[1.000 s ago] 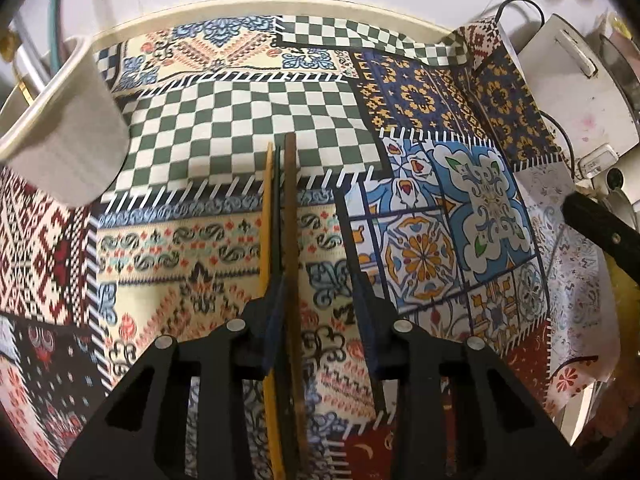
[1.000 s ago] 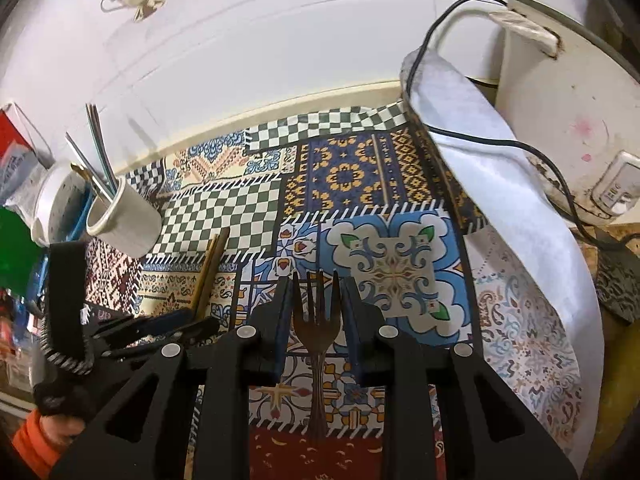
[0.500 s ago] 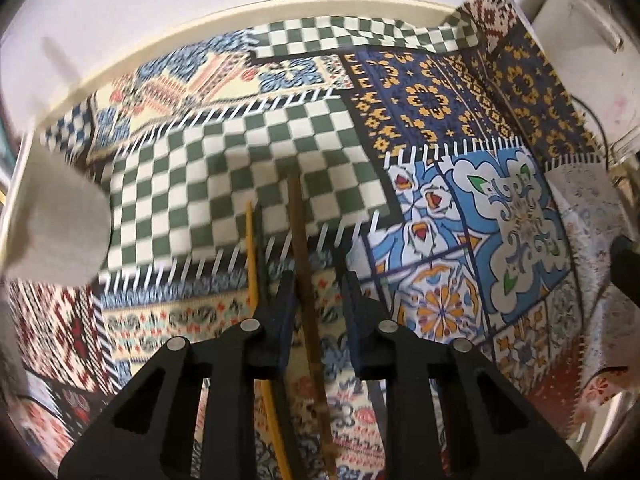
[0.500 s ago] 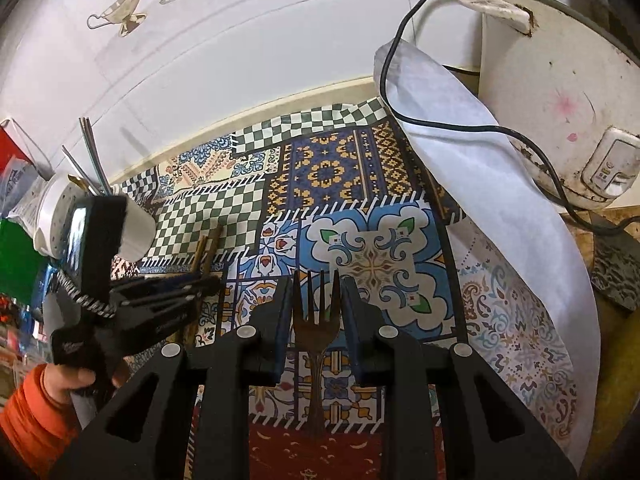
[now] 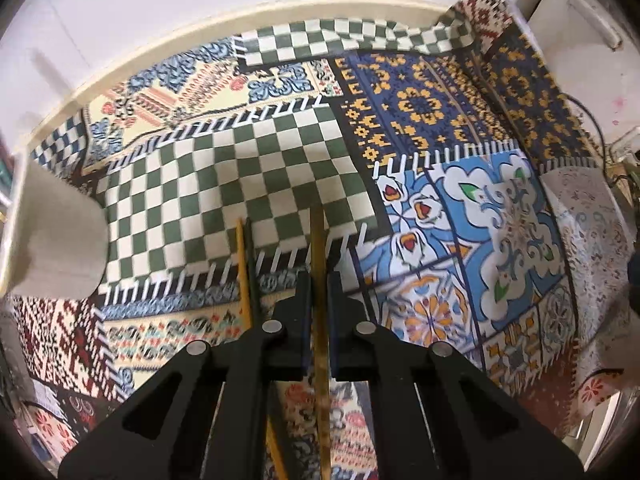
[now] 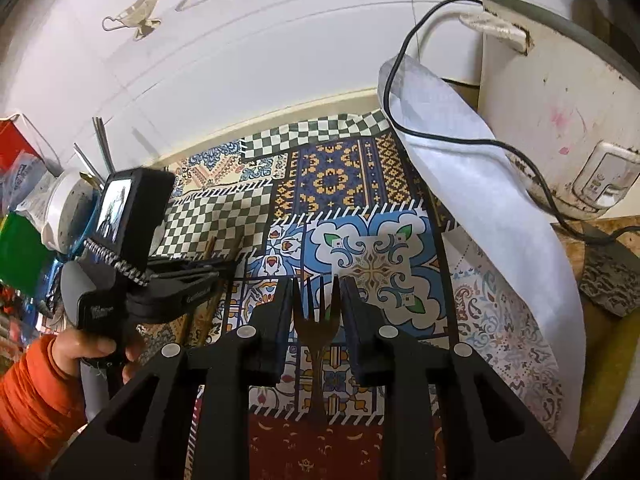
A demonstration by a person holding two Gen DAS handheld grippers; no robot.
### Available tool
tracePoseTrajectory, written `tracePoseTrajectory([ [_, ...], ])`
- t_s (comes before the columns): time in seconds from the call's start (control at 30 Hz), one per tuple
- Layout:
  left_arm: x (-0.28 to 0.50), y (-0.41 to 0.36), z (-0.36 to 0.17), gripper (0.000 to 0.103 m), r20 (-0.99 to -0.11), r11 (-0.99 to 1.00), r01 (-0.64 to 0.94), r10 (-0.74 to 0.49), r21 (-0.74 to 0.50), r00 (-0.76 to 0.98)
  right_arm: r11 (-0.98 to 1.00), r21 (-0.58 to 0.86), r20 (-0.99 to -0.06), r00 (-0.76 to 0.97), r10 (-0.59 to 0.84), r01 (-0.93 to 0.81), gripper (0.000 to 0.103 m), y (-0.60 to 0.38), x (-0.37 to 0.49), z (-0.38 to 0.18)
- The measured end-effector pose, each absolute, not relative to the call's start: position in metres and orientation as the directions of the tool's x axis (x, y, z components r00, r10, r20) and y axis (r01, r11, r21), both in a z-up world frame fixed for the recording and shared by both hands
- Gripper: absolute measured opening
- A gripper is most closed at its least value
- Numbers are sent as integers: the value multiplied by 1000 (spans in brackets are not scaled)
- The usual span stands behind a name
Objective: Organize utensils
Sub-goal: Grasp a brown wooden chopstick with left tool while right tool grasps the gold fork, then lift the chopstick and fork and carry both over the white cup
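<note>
Left claw (image 5: 319, 292) | I am clenching it on a chopstick (image 5: 319, 248), jaws just narrowing from wider | Right claw (image 6: 316, 300) | I am still gripping the fork (image 6: 316, 320)

I see a patchwork-patterned cloth (image 6: 332, 184) across mid-frame, a white rice cooker (image 6: 560, 120) upper right, its black cord (image 6: 460, 136) over a white cloth (image 6: 480, 208), tiled wall (image 6: 240, 60) above.

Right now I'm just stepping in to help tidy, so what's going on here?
A person is sorting utensils on the patterned cloth with two handheld grippers. The left gripper has just been closing and now pinches one brown chopstick; a yellow chopstick lies beside it. The right gripper holds a fork.
</note>
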State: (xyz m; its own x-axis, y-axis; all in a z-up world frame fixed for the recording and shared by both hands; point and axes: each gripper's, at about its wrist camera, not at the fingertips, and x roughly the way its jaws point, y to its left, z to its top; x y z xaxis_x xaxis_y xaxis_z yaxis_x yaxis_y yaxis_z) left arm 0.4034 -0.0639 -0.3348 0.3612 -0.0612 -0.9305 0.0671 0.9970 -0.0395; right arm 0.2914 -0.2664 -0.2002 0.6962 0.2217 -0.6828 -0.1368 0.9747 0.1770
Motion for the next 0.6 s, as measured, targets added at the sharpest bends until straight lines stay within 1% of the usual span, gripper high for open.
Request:
tracePoseTrajectory([
  [0.23, 360, -47, -286, 5, -867, 993, 65, -117, -98, 485, 975, 153, -659, 718, 222, -160, 22, -255, 284, -189],
  [0.37, 337, -44, -256, 5, -820, 992, 51, -124, -116, 559, 974, 126, -648, 728, 223, -186, 22, -242, 284, -181],
  [0.6, 300, -23, -222, 5, -758, 988, -1, -115, -151, 642, 969, 78, -619, 750, 232, -235, 22, -218, 286, -162],
])
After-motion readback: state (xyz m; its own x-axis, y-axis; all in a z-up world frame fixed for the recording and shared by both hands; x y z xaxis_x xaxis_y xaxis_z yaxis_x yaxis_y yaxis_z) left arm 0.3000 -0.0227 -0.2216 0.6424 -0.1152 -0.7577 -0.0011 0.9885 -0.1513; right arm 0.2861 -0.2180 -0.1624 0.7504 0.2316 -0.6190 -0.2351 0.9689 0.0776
